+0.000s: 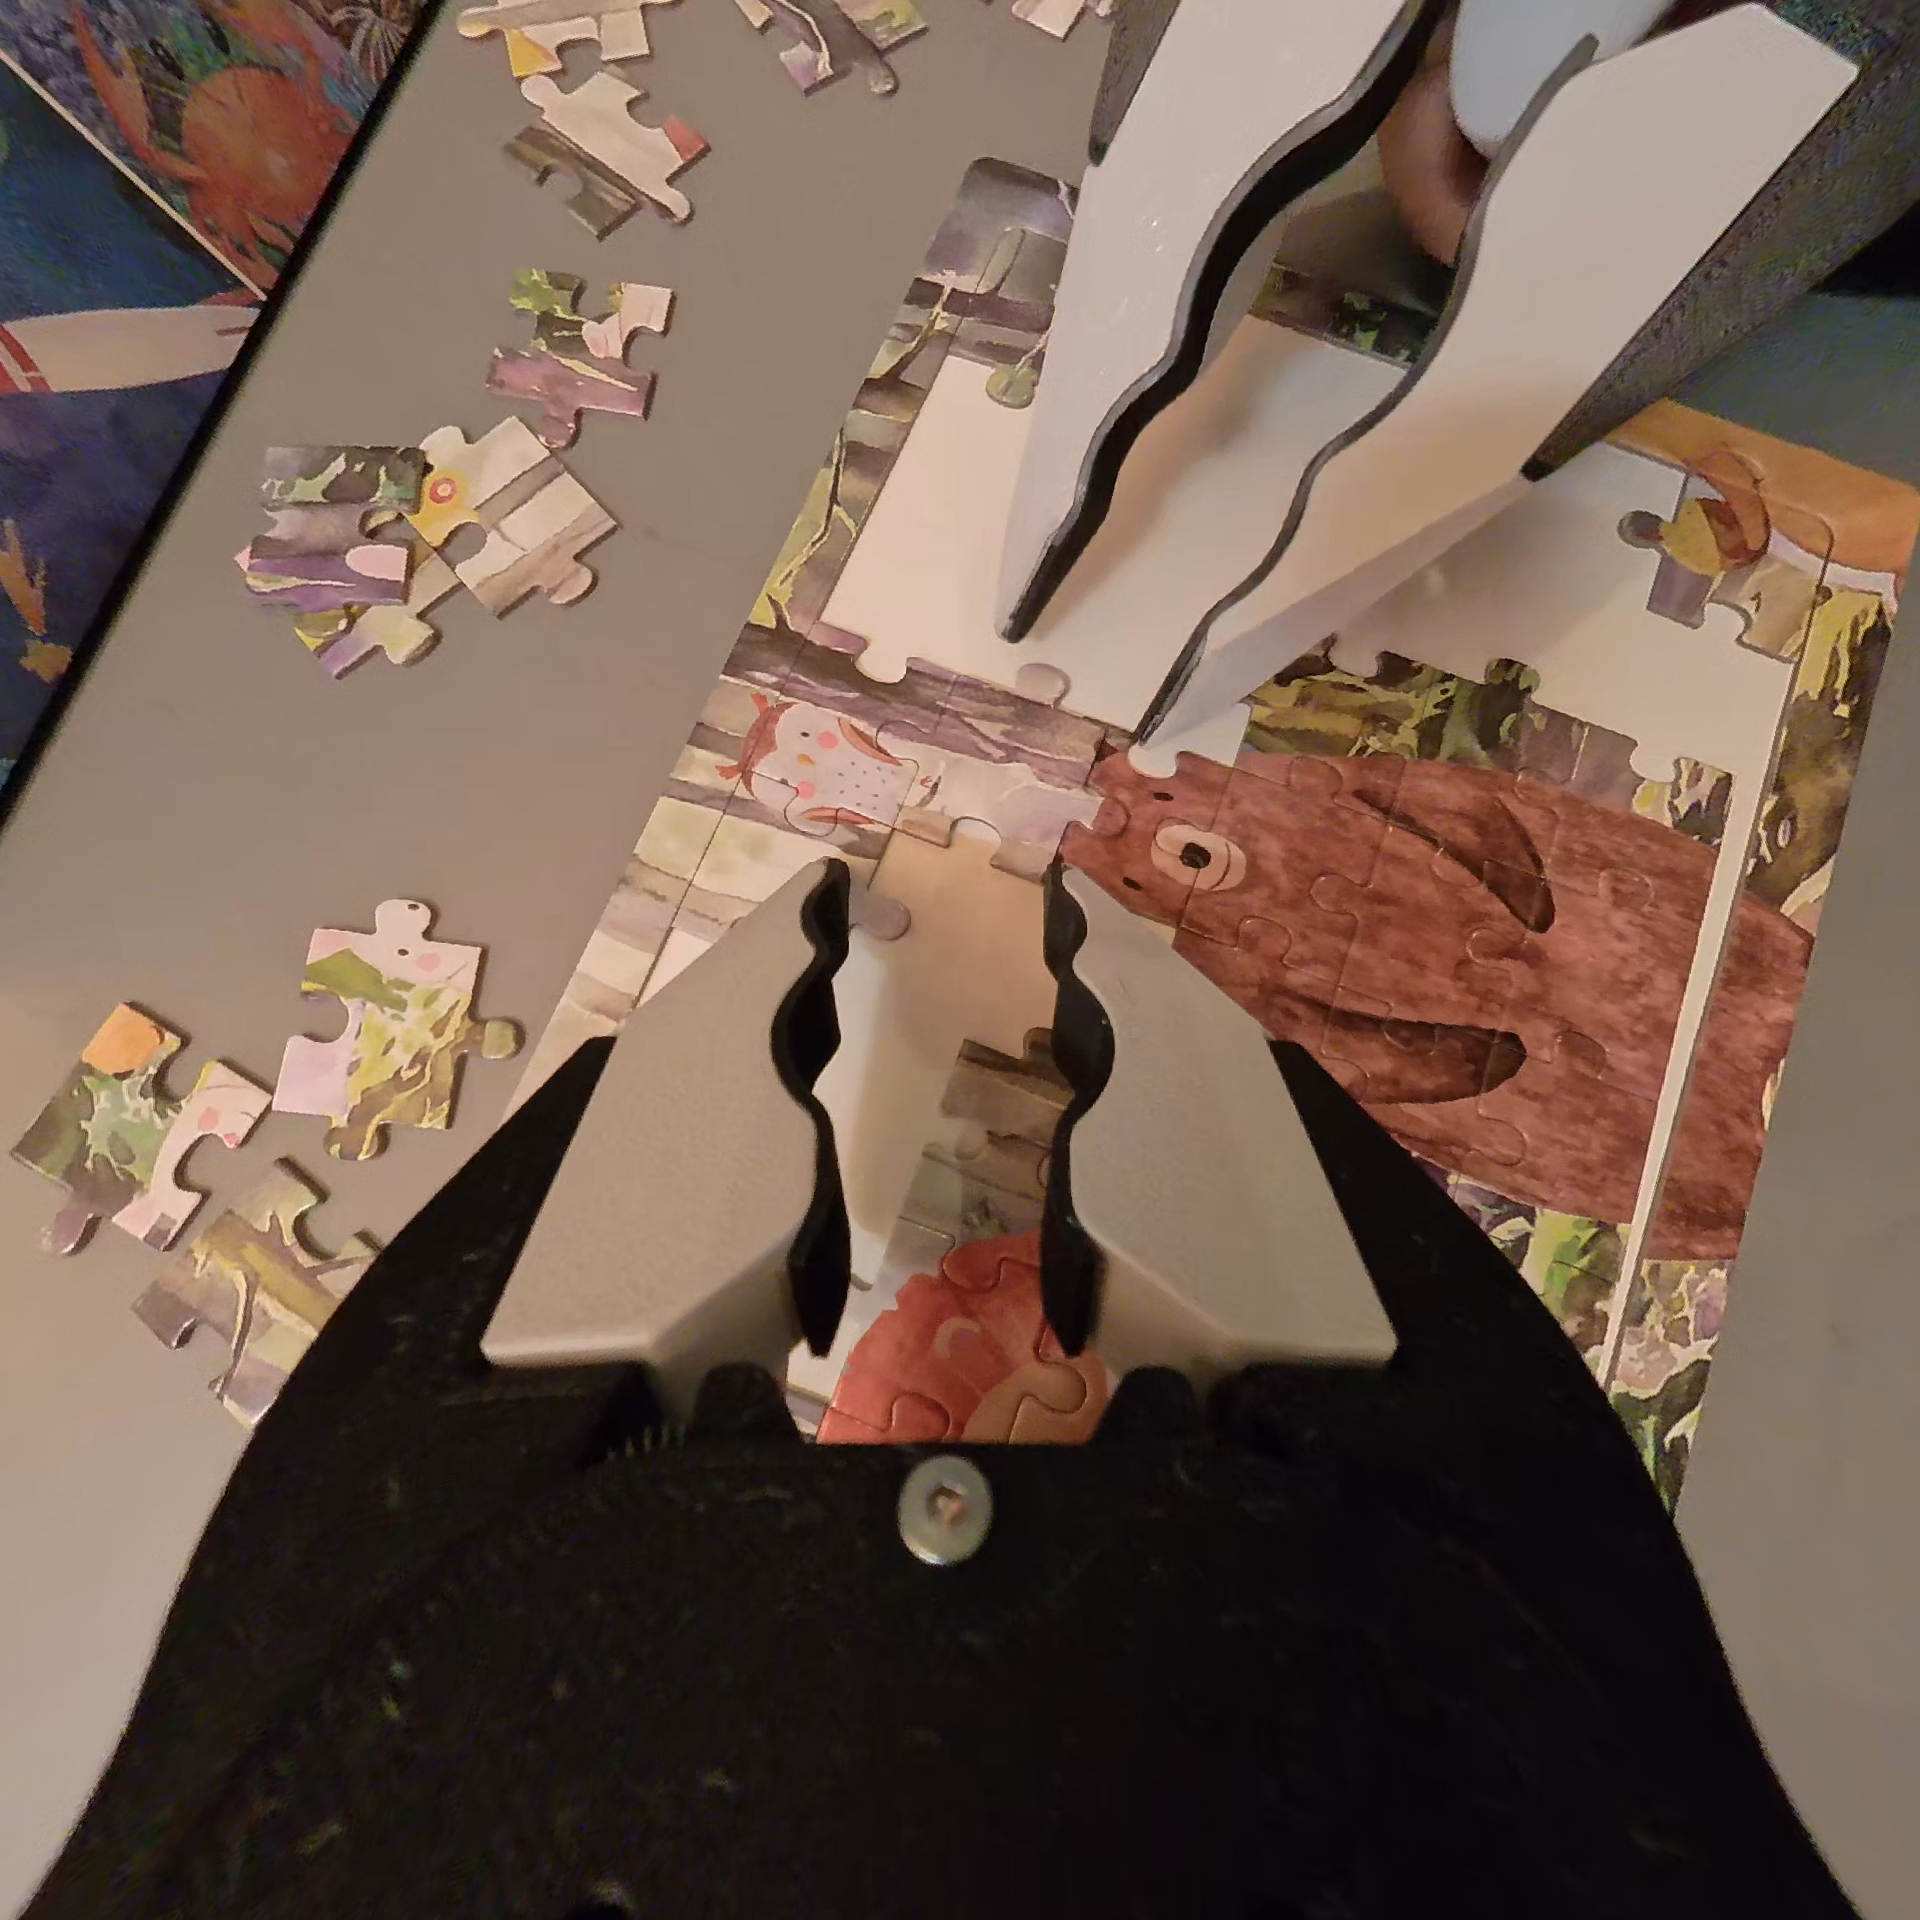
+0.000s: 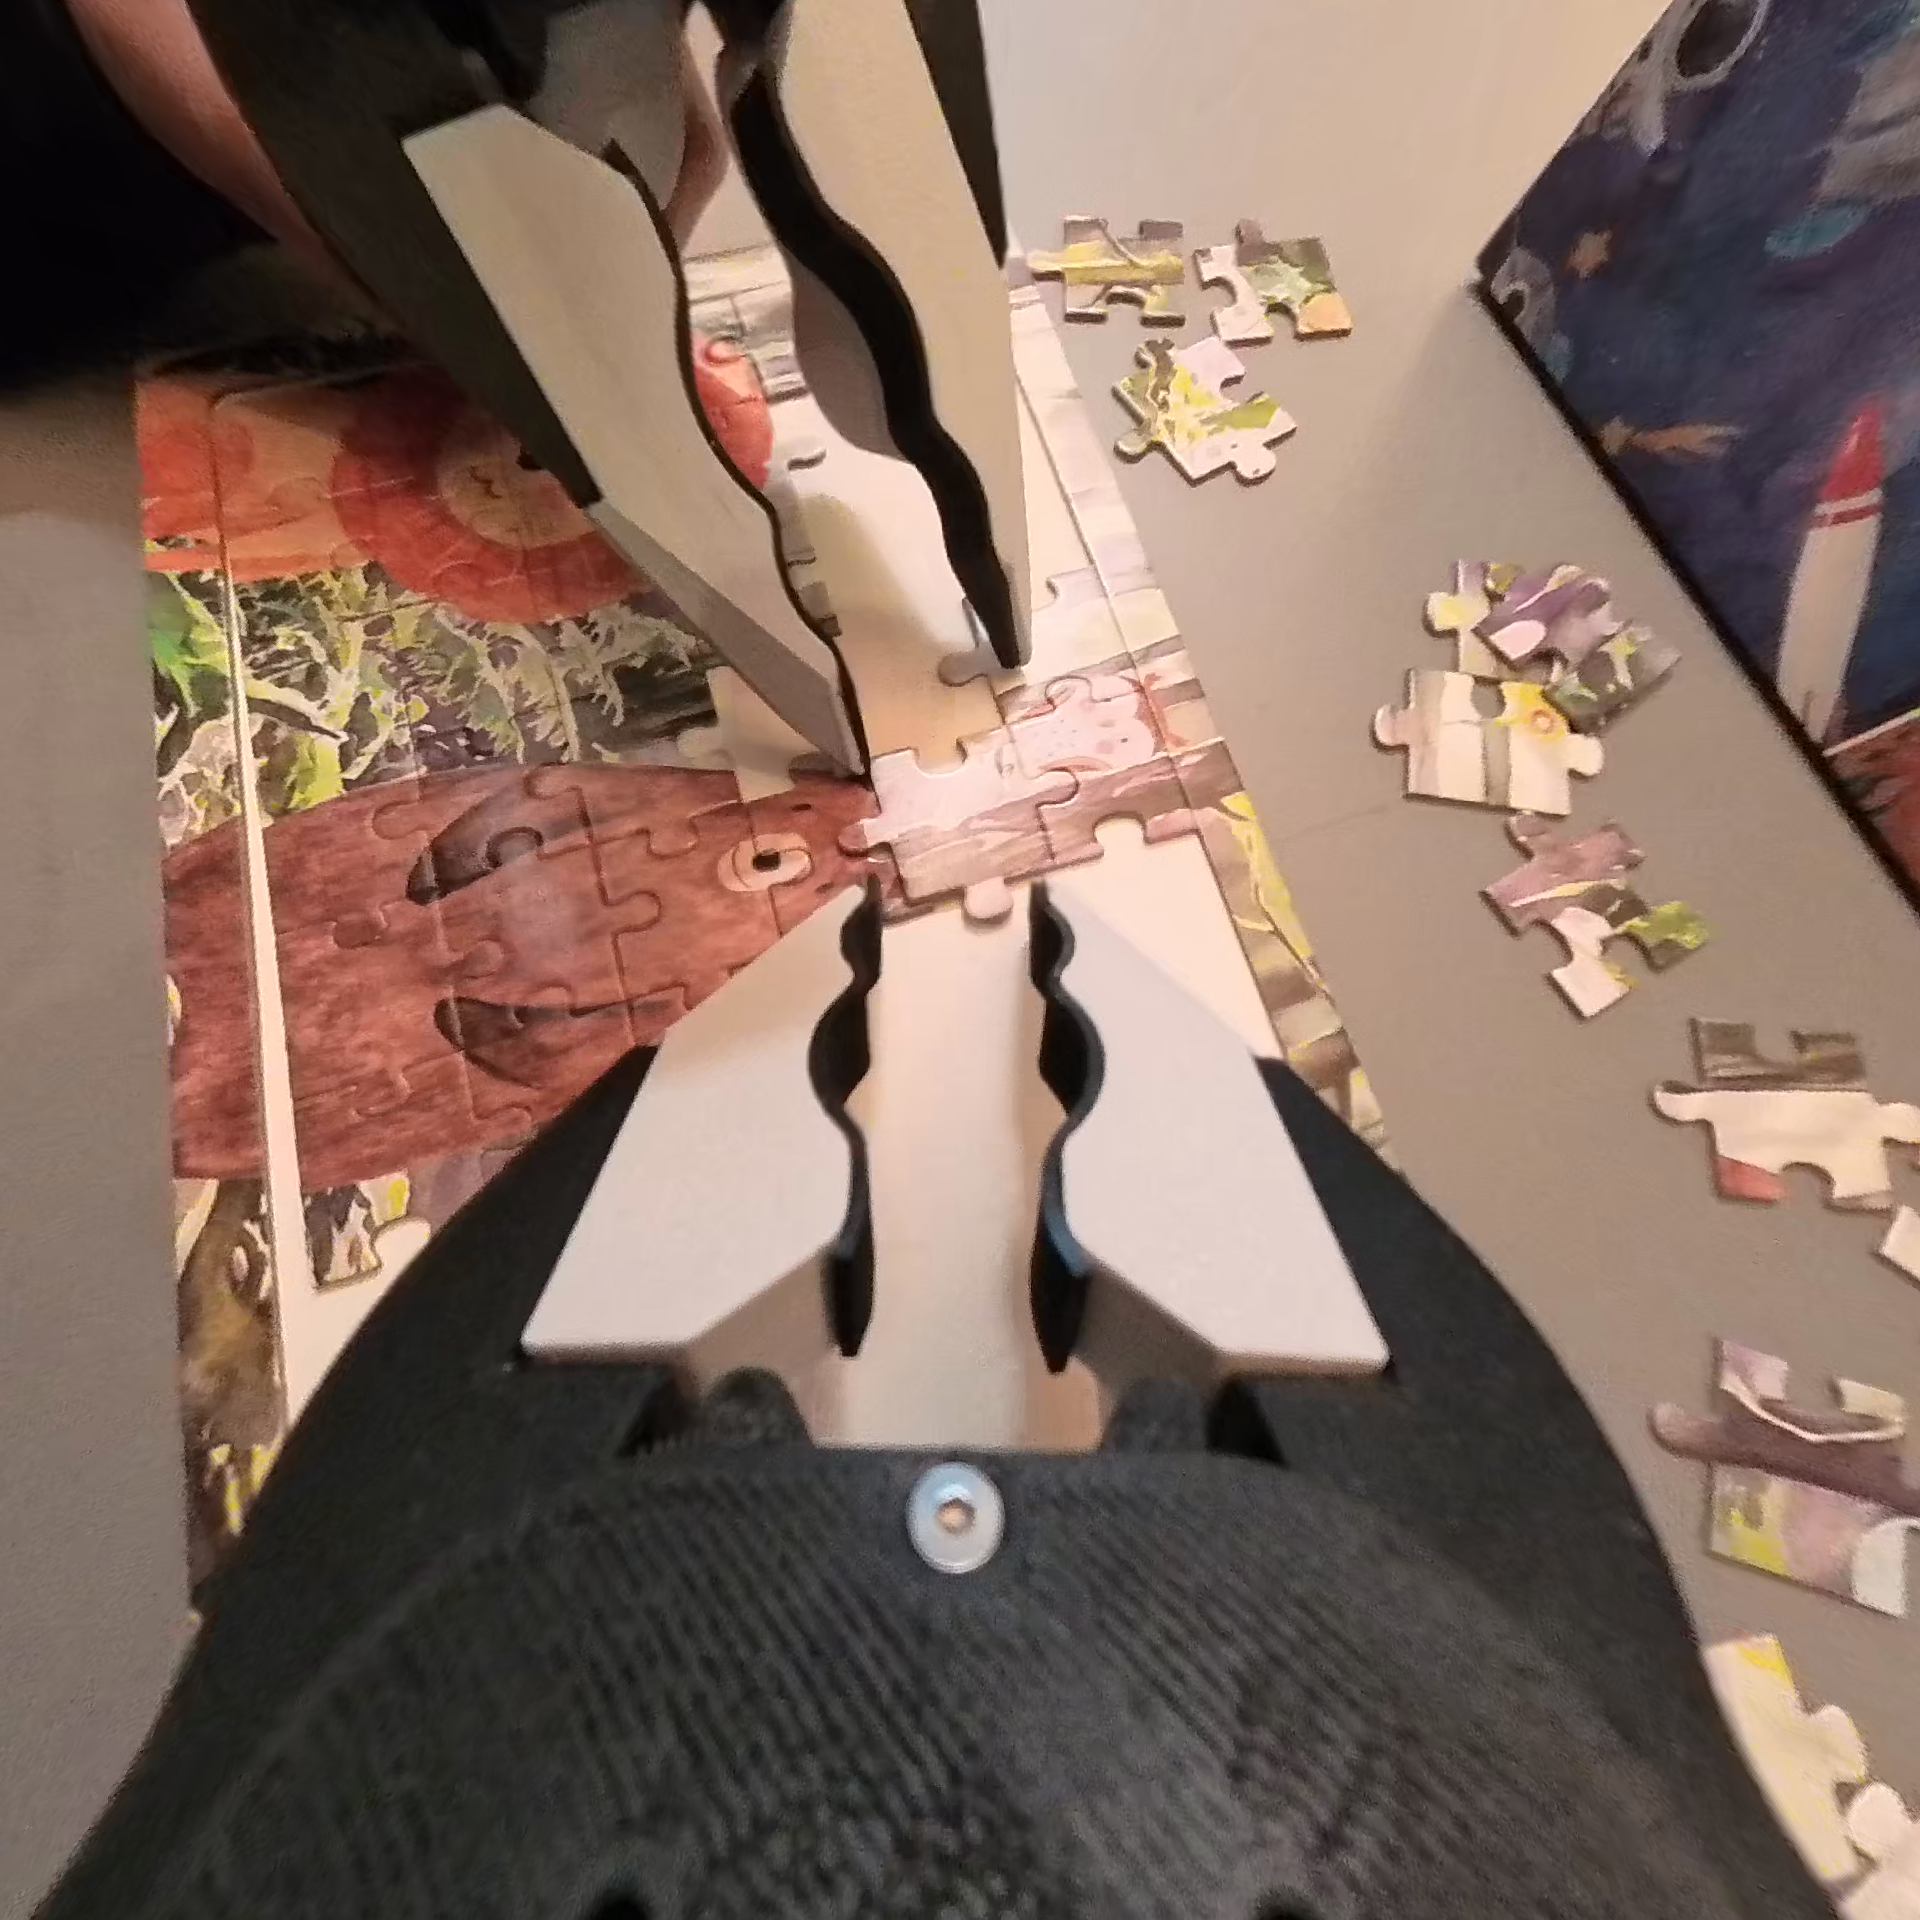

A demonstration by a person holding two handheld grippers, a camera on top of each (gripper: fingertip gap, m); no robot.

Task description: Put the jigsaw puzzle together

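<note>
Both the left gripper (image 1: 945, 883) and the right gripper (image 2: 956, 909) are held with jaws apart and empty over the half-built puzzle (image 1: 1455, 935), whose near part is hidden beneath them, loose pieces (image 1: 416, 540) being cut off at the desk (image 1: 727, 416) edges.

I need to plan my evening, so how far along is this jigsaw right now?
Roughly midway. Done: the brown bear, the owl strip beside it and much of the border are joined. In hand: nothing; the left hand-held gripper and right hand-held gripper are both open and empty over blank gaps in the puzzle board. Left: many loose pieces still lie on the grey table.
</note>
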